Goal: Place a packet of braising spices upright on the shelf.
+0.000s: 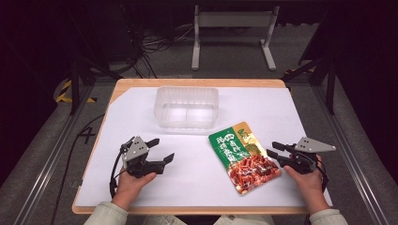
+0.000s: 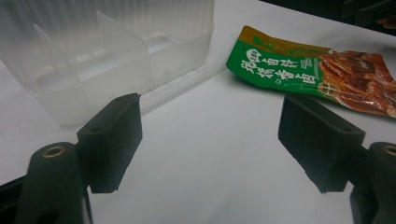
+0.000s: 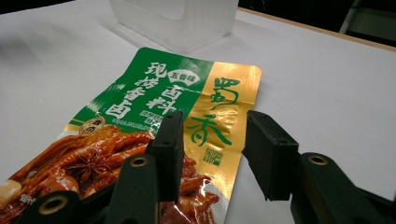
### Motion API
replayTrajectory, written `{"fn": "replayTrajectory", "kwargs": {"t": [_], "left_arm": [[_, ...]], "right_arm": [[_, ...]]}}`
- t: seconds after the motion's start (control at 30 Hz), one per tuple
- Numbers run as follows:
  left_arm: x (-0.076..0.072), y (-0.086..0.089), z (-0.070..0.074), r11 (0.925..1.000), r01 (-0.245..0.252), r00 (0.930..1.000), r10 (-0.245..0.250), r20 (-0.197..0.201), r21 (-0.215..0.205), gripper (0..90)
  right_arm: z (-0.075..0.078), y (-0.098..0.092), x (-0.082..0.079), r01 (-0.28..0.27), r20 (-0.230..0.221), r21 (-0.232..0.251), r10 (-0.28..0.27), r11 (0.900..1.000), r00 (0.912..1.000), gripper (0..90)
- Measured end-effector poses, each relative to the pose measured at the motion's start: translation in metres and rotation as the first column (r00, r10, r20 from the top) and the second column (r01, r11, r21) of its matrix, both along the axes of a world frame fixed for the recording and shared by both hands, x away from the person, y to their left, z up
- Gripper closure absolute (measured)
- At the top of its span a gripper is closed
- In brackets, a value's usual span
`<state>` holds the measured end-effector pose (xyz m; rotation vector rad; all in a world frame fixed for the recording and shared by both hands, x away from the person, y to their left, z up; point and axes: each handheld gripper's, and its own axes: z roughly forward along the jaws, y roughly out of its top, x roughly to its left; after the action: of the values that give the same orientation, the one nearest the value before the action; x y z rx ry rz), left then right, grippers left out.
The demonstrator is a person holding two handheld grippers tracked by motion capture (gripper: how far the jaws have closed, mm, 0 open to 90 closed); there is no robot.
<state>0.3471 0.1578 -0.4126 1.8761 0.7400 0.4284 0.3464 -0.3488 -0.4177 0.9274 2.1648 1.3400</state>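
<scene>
In the high view, a green and gold snack pouch [image 1: 244, 157] lies flat on the white table cover [image 1: 197, 178], right of centre, just below and to the right of a clear plastic container [image 1: 187, 107] at the upper middle. The left gripper [image 1: 162, 151] sits at the lower left, jaws spread with nothing between them, well apart from the pouch. The right gripper [image 1: 274, 151] comes in from the lower right, its jaws parted at the pouch's right edge. In the left gripper view, the two black jaws stand wide over bare white surface; the container [image 2: 116, 56] fills the upper left and the pouch [image 2: 308, 70] lies at the upper right. In the right gripper view, the jaws are partly open and straddle the pouch's [image 3: 154, 107] gold right edge without pressing on it; the container [image 3: 177, 18] stands at the top centre.
</scene>
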Motion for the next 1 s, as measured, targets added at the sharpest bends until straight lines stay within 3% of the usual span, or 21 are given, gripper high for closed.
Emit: {"fn": "replayTrajectory", "kwargs": {"t": [0.17, 0.27, 0.5, 0.6, 0.7, 0.8, 0.9, 1.0], "left_arm": [[0.002, -0.008, 0.005, 0.9999, 0.014, 0.9999, -0.014, 0.008, 0.008, 21.6], [0.005, -0.014, 0.011, 0.9991, 0.023, 0.9997, -0.024, 0.007, 0.035, 20.9], [0.01, -0.024, 0.019, 0.999, 0.039, 0.9991, -0.039, 0.014, 0.021, 18.6], [0.014, -0.034, 0.021, 0.9976, 0.056, 0.9984, -0.056, -0.012, 0.04, 23.8], [0.018, -0.046, 0.023, 0.9965, 0.078, 0.9963, -0.077, -0.039, 0.028, 26.2], [0.022, -0.061, 0.022, 0.9928, 0.098, 0.9945, -0.095, -0.044, 0.068, 25.5], [0.028, -0.07, 0.019, 0.9923, 0.109, 0.9922, -0.105, -0.068, 0.059, 24.1], [0.037, -0.078, 0.014, 0.9929, 0.105, 0.9928, -0.101, -0.063, 0.056, 24.2]], "right_arm": [[-0.001, -0.001, -0.001, 0.003, -0.007, -0.001, -0.003, 1.0, 1.0, 57.8], [-0.001, -0.003, -0.003, 0.007, -0.006, -0.003, -0.007, 1.0, 1.0, 57.5], [-0.002, -0.011, -0.006, 0.035, -0.008, 0.0, -0.035, 0.999, 0.9993, 56.7], [-0.002, -0.014, -0.006, 0.049, -0.008, 0.006, -0.049, 0.999, 0.9988, 54.9], [-0.002, -0.015, -0.005, 0.055, -0.007, 0.007, -0.055, 0.998, 0.9985, 52.2], [-0.003, -0.015, -0.004, 0.059, -0.003, 0.005, -0.059, 0.998, 0.9983, 51.0], [-0.002, -0.016, -0.004, 0.063, 0.001, 0.01, -0.063, 0.998, 0.998, 50.9], [-0.001, -0.018, -0.003, 0.072, 0.007, 0.018, -0.073, 0.997, 0.9973, 50.5]]}}
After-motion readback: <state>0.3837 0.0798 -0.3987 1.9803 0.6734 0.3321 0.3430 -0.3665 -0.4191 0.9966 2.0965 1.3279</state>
